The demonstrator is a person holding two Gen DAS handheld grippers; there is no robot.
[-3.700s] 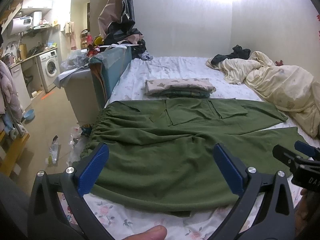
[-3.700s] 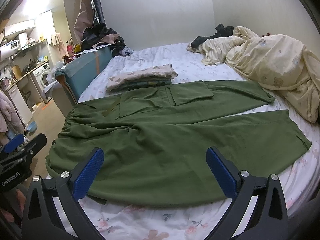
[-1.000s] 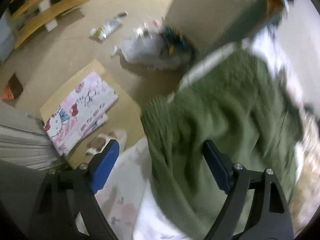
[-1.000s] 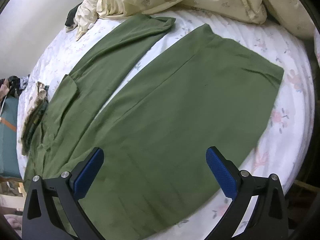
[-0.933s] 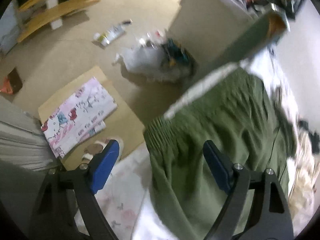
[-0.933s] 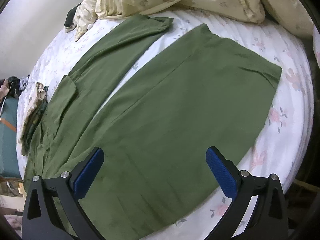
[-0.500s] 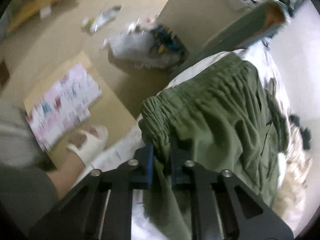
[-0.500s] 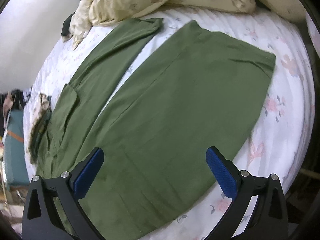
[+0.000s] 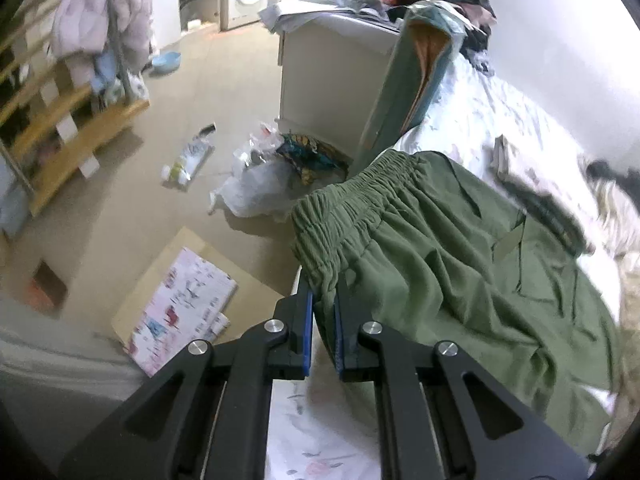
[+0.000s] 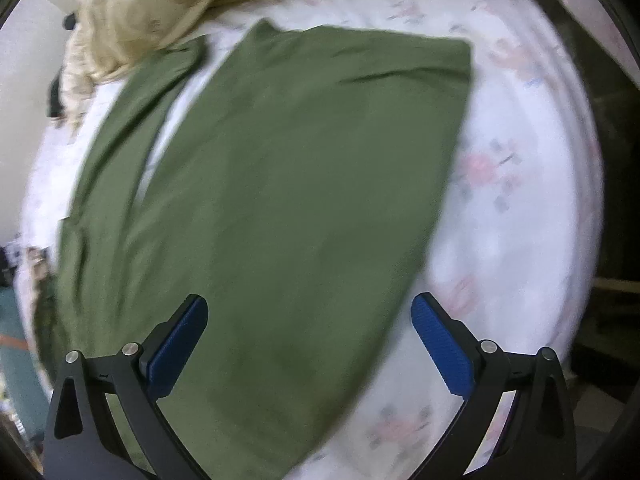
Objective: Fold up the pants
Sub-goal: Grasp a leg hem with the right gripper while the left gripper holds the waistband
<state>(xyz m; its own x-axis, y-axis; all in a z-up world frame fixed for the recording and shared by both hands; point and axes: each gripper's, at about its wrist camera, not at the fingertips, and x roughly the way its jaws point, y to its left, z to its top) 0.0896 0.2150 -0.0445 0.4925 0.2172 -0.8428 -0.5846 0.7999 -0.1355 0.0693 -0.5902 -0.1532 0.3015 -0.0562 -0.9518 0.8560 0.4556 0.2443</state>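
I am holding the left claw (image 9: 323, 304) pinched nearly closed on the gathered elastic waistband of the green pants (image 9: 460, 264) — its blue pads (image 9: 307, 320) are clamping a fold of the fabric at the near corner of the waist, right at the edge of the bed (image 9: 480, 120). From that grip the cloth is running away in creases over the flowered sheet toward the far side, where a folded stack of clothes (image 9: 532, 188) is lying just beyond the pants.

I am keeping the right claw (image 10: 310, 334) spread wide, gripping nothing, and it is hovering over the lower part of the near pant leg, with one blue pad (image 10: 176, 336) above the green fabric and the other above the bare sheet. In the right wrist view the pants (image 10: 280, 200) are lying flat with both legs stretched out on the bed (image 10: 540, 160), and the far leg's hem is reaching up to a cream quilt (image 10: 160, 4) — this view is blurred.

Down on the floor (image 9: 120, 200), past the waistband, a white plastic bag (image 9: 252, 188) and a patterned flat package (image 9: 184, 296) are lying beside a pale cabinet (image 9: 328, 76).
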